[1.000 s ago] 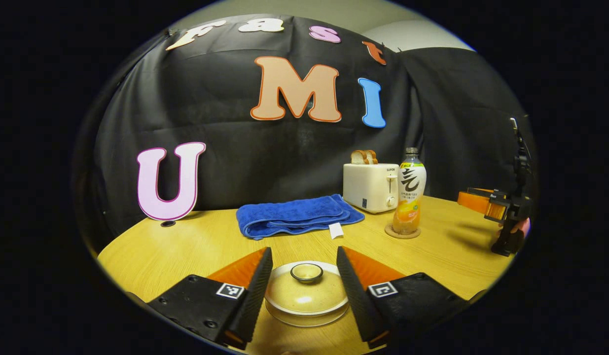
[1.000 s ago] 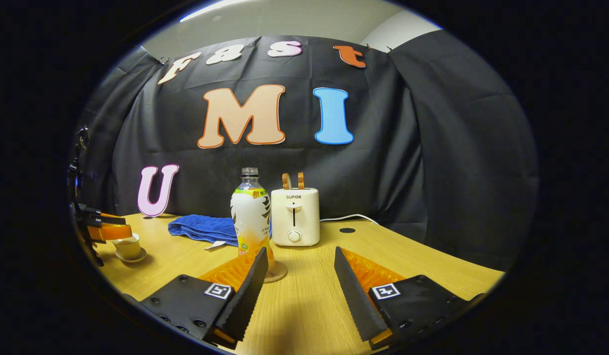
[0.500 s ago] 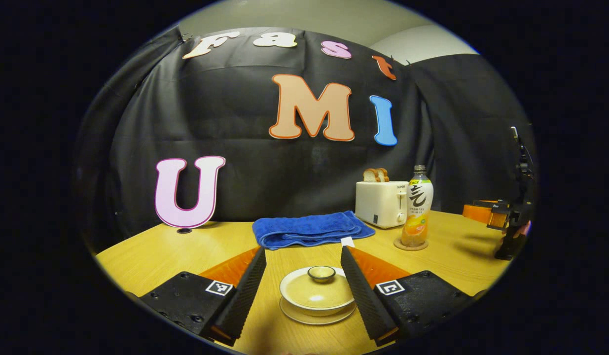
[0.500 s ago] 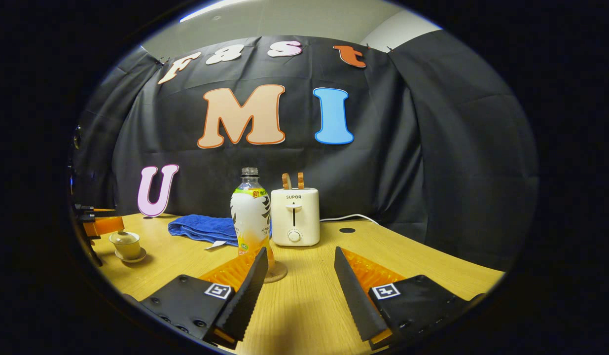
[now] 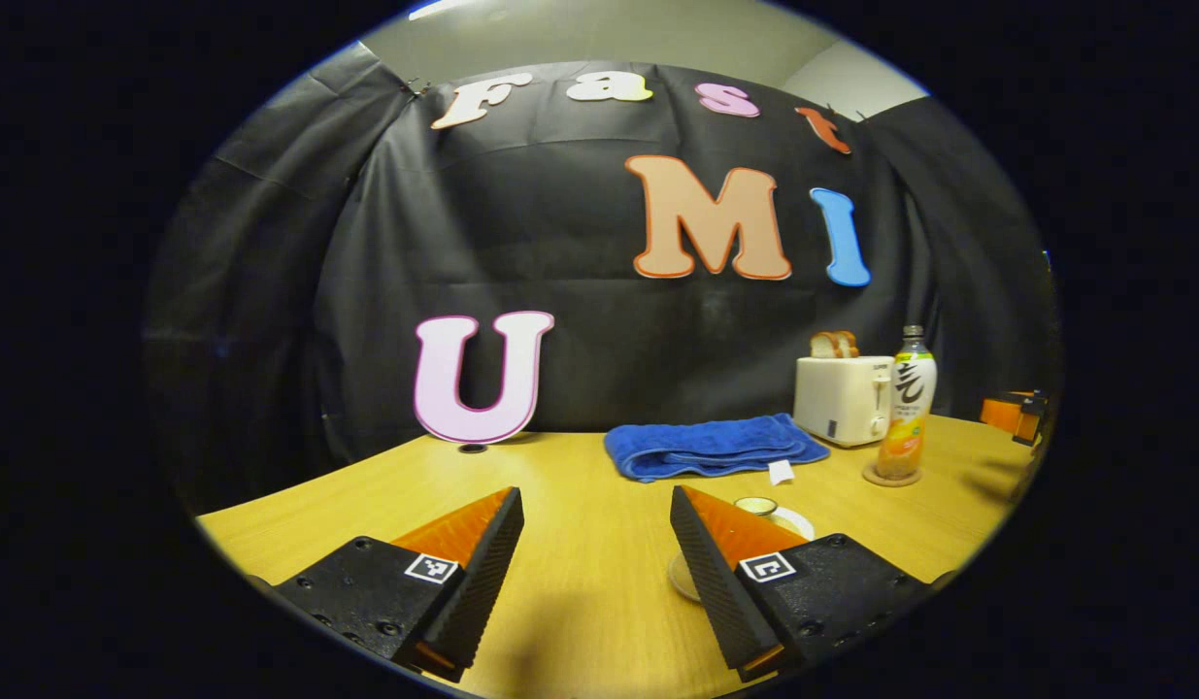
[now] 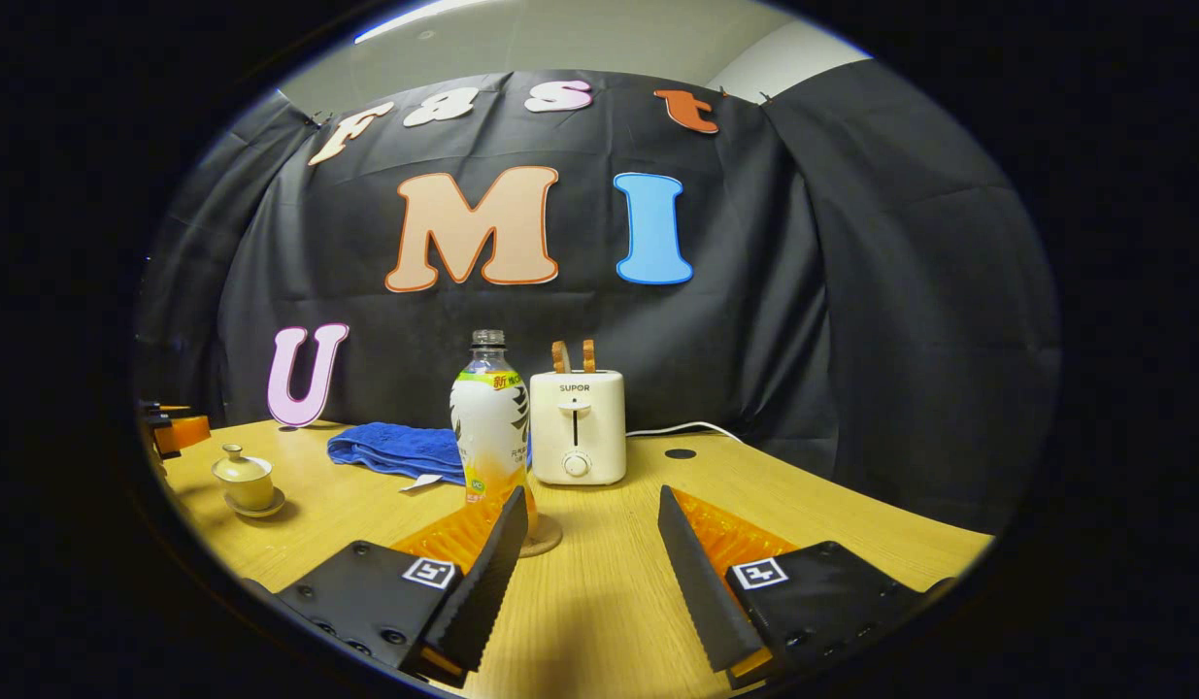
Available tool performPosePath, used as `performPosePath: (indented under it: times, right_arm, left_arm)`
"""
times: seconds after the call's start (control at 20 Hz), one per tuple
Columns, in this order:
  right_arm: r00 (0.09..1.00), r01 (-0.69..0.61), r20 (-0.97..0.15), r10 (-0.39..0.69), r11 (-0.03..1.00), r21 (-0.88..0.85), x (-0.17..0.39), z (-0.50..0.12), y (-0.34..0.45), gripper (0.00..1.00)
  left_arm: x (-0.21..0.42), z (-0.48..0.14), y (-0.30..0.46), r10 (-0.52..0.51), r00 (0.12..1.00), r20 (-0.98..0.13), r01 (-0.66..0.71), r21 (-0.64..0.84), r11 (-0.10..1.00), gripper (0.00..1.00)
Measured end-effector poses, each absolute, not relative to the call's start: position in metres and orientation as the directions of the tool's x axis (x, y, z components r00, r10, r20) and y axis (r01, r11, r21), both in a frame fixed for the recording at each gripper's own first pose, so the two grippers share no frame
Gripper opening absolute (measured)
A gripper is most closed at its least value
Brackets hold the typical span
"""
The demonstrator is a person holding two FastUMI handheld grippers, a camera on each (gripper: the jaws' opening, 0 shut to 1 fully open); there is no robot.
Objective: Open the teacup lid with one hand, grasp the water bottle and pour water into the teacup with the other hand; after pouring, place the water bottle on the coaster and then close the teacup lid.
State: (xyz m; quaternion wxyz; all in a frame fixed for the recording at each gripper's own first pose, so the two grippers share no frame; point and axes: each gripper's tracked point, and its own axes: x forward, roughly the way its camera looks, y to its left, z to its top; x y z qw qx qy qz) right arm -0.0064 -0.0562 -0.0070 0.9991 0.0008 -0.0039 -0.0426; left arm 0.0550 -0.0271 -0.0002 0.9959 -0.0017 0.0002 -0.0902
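Right gripper view: both hand-held grippers (image 6: pixel 584 544) are sitting apart, empty; lid (image 6: pixel 242 464) on, bottle (image 6: pixel 490 432) on coaster (image 6: pixel 546 536), so looks finished.

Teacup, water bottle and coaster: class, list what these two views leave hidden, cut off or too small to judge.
- Teacup, left gripper view: mostly hidden behind a finger of the left hand-held gripper.
- Teacup contents, right gripper view: lid on, cup small and far off.
- Coaster, right gripper view: partly covered by a finger of the right hand-held gripper.
- Water bottle level: the printed wrap covers most of it.
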Motion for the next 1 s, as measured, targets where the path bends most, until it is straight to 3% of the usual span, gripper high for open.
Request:
performPosePath:
  times: [0.1, 0.3, 0.45, 0.55, 0.65, 0.85, 1.0]
  right_arm:
    - [0.996, 0.086, 0.008, -0.086, 0.996, 0.002, -0.006, -0.007, -0.056, 0.89]
    - [0.996, 0.091, 0.008, -0.091, 0.996, 0.002, -0.007, -0.007, -0.057, 0.88]
    - [0.996, 0.091, 0.008, -0.091, 0.996, 0.001, -0.007, -0.007, -0.057, 0.84]
    - [0.996, 0.091, 0.008, -0.091, 0.996, 0.002, -0.007, -0.007, -0.057, 0.89]
    - [0.996, 0.091, 0.008, -0.091, 0.996, 0.002, -0.007, -0.007, -0.057, 0.84]
    - [0.996, 0.092, 0.008, -0.092, 0.996, 0.002, -0.007, -0.007, -0.057, 0.89]
    - [0.996, 0.092, 0.009, -0.092, 0.996, 0.002, -0.007, -0.007, -0.057, 0.87]
  left_arm:
    - [0.055, 0.0, -0.003, -0.062, 0.998, -0.002, 0.062, 0.001, 0.998, 0.89]
    - [0.051, 0.0, 0.021, 0.074, 0.997, -0.004, -0.074, 0.007, 0.997, 0.89]
    - [0.048, 0.001, 0.03, 0.117, 0.993, -0.003, -0.117, 0.008, 0.993, 0.89]
    - [0.048, 0.0, 0.029, 0.122, 0.992, -0.005, -0.122, 0.007, 0.992, 0.89]
    - [0.048, 0.0, 0.029, 0.122, 0.993, -0.005, -0.122, 0.007, 0.992, 0.89]
    - [0.048, -0.001, 0.029, 0.122, 0.992, -0.005, -0.122, 0.006, 0.992, 0.89]
    - [0.049, -0.001, 0.029, 0.121, 0.993, -0.005, -0.121, 0.006, 0.993, 0.89]
